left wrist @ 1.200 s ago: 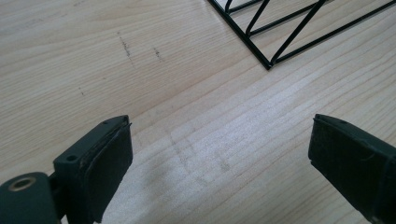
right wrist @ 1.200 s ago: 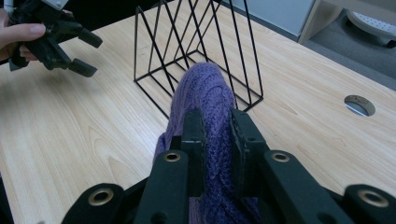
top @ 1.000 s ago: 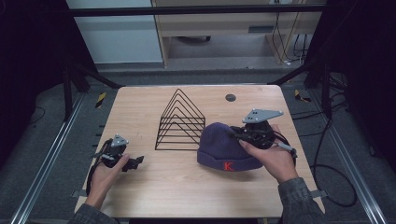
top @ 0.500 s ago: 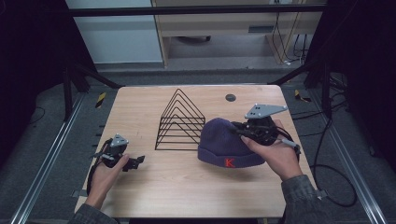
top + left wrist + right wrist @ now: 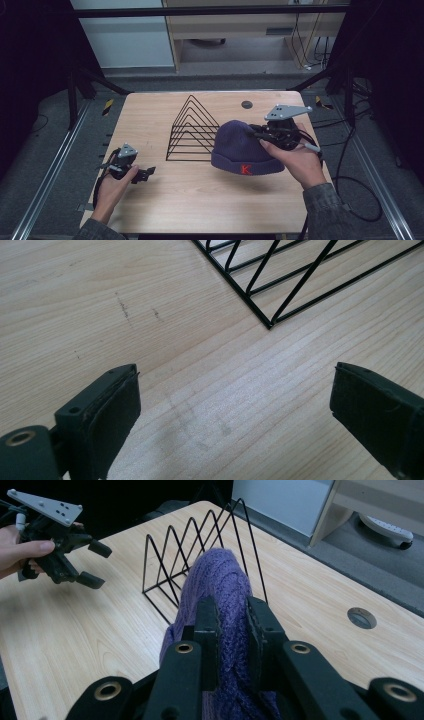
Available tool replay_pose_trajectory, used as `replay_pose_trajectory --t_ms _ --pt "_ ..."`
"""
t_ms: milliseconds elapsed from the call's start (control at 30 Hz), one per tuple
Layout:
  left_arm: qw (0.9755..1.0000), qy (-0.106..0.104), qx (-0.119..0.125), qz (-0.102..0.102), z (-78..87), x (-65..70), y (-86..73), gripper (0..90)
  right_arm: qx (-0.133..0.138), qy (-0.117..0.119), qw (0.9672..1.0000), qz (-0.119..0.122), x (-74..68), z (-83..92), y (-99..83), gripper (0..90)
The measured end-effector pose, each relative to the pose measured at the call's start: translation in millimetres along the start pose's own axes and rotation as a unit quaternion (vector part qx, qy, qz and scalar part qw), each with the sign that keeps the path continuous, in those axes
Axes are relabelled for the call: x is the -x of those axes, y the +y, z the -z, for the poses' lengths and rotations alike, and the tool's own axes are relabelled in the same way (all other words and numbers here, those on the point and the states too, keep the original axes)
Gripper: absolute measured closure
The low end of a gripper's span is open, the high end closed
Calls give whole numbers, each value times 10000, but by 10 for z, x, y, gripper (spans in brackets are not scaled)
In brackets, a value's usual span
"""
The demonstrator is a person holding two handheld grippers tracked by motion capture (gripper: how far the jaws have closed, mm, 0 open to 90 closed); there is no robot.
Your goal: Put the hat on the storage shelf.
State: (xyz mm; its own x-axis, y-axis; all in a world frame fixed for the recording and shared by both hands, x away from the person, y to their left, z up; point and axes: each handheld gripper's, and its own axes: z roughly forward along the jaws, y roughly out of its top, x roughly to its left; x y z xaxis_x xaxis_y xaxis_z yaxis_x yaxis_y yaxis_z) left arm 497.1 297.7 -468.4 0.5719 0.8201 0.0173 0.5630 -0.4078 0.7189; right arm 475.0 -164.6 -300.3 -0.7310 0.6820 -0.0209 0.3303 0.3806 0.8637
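The right tongs (image 5: pixel 231 630) pinch a fold of the purple beanie (image 5: pixel 240 147), which rests on the tabletop (image 5: pixel 200 200) just ahead of them beside the black wire rack (image 5: pixel 192 130). The left tongs (image 5: pixel 232 415) gape wide, short of the rack's corner.

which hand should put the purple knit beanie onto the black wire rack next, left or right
Right, probably. The right gripper already pinches the purple knit beanie, which lies beside the black wire rack. The left gripper hangs open over bare wood, short of the rack.
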Motion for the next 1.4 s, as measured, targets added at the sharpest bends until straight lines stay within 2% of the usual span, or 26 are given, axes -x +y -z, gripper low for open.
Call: replay_pose_trajectory --t_ms 133,233,367,500,667,767,900,933,1000,1167,1267,1400 --pt "9999 15 150 7 60 11 28 59 13 -24 10000 19 7 13 54 779" --pt "9991 -46 406 120 147 7 72 64 40 -53 10000 44 17 32 115 778" --pt "9960 -92 850 251 355 13 210 72 109 -112 9998 86 38 71 243 778" --pt "9937 -202 1079 209 512 52 379 72 152 -208 9995 194 43 117 398 778" --pt "9939 -368 1038 -92 610 131 673 74 236 -338 9987 287 40 150 616 778" --pt "9940 -395 986 -271 657 176 846 74 273 -406 9983 328 51 126 717 778" --pt "9919 -499 1132 -280 735 229 1046 73 326 -474 9979 303 82 83 830 778" --pt "9916 -483 1142 -357 743 262 1097 74 350 -479 9978 287 91 71 862 779" --pt "9913 -478 1151 -425 757 283 1154 75 405 -534 9973 309 109 47 933 779" --pt "9908 -515 1190 -398 789 289 1300 80 498 -631 9964 254 169 -4 1051 779" --pt "9906 -542 1176 -449 767 306 1327 85 484 -668 9964 205 217 -46 1106 779" --pt "9899 -634 1217 -358 742 304 1343 91 457 -655 9967 159 254 -99 1166 779"
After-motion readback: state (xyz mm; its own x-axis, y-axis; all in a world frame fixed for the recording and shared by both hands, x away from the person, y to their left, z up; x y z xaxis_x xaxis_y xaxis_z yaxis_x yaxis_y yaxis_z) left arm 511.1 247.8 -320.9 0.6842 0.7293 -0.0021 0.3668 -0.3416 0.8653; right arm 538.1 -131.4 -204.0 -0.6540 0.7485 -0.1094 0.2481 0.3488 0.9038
